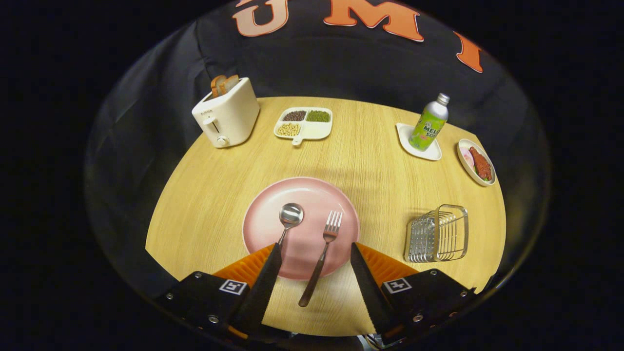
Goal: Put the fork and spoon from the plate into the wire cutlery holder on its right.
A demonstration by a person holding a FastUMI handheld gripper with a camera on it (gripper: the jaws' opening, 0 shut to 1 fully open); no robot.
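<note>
A pink plate (273,214) lies on the wooden table just ahead of my fingers. On it rest a metal spoon (290,215), bowl away from me, and to its right a fork (325,246) whose dark handle runs off the plate's near rim toward me. My gripper (314,251) hovers open above the near rim; the fork's handle lies between the fingers, untouched, and the left finger hides the spoon's handle. The wire cutlery holder (438,234) stands to the right of the plate, beyond the right finger.
At the back of the table stand a cream toaster (226,113) with bread in it, a divided dish of beans (303,123), a green bottle (429,124) on a white coaster, and a small dish of food (477,162) at the right edge.
</note>
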